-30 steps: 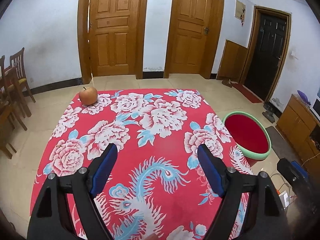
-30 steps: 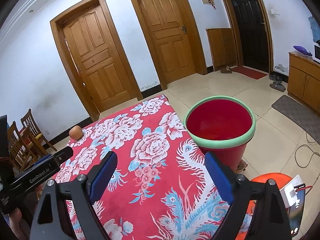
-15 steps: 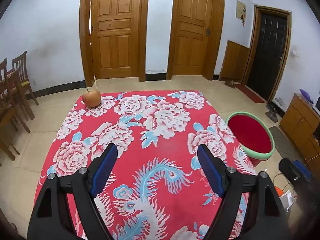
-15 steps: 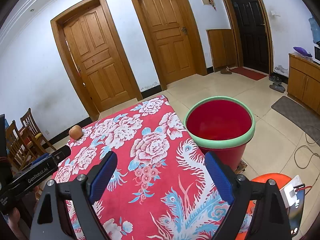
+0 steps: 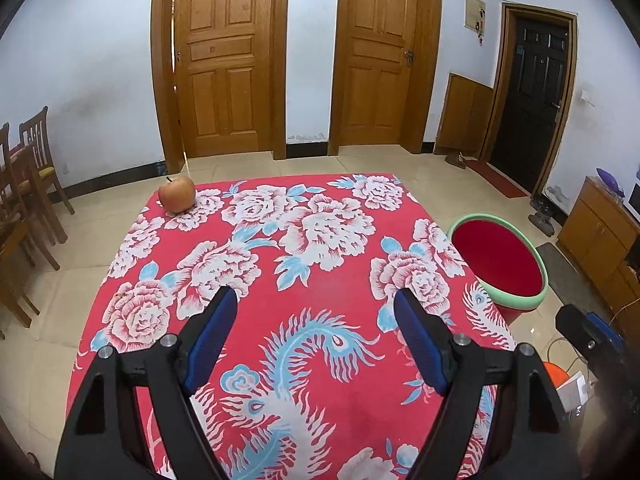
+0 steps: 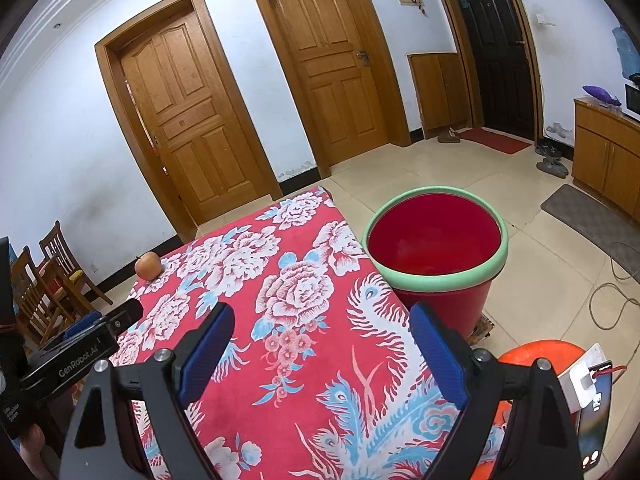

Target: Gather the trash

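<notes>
Left gripper: jaws spread wide, nothing between the blue pads; poised above the near half of the cloth, angled downward. Seen also at the lower left of the right wrist view, as a black body with white lettering.

Right gripper: jaws spread wide, blue pads clear of any object; poised above the right-hand part of the cloth, near the bucket.

Task item, apple: upright, stem on top, resting on the far left corner of the cloth, well apart from both grippers. Same apple visible at the far corner in the right wrist view.

Surface: table covered by a red floral cloth with white peonies and a blue-and-white phoenix pattern.

Receptacle: red bucket with a pale green rim, standing on the tiled floor just beside the right edge of the table, mouth open upward; no contents discernible inside. Same bucket at the right in the left wrist view.

Surroundings: two wooden doors on the far wall, a black door at the right, wooden chairs at the left, a wooden cabinet at the right, an orange stool beside the table's near right corner.
</notes>
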Available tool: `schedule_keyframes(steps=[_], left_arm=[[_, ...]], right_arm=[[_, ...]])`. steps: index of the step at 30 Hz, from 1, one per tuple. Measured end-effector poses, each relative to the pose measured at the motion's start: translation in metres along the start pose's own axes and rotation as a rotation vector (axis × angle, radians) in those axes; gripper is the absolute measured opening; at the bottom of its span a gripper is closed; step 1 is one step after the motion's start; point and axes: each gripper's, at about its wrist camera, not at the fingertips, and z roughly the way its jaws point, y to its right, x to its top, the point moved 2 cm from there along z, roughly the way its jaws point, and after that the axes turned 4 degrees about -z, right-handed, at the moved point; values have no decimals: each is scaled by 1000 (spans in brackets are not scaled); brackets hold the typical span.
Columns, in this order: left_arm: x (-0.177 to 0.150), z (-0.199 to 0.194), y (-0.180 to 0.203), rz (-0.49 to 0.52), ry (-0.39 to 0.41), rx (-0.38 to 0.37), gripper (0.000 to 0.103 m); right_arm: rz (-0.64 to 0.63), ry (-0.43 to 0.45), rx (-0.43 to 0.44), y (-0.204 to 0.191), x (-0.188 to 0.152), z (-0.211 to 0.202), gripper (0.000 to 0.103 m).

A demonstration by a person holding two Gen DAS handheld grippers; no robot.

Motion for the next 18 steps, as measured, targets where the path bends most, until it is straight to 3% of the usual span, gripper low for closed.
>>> schedule_keyframes(steps=[18], left_arm=[[-4,2,1,6,-10,-5,81]], right_arm=[[6,-5,0,2,1,1,91]])
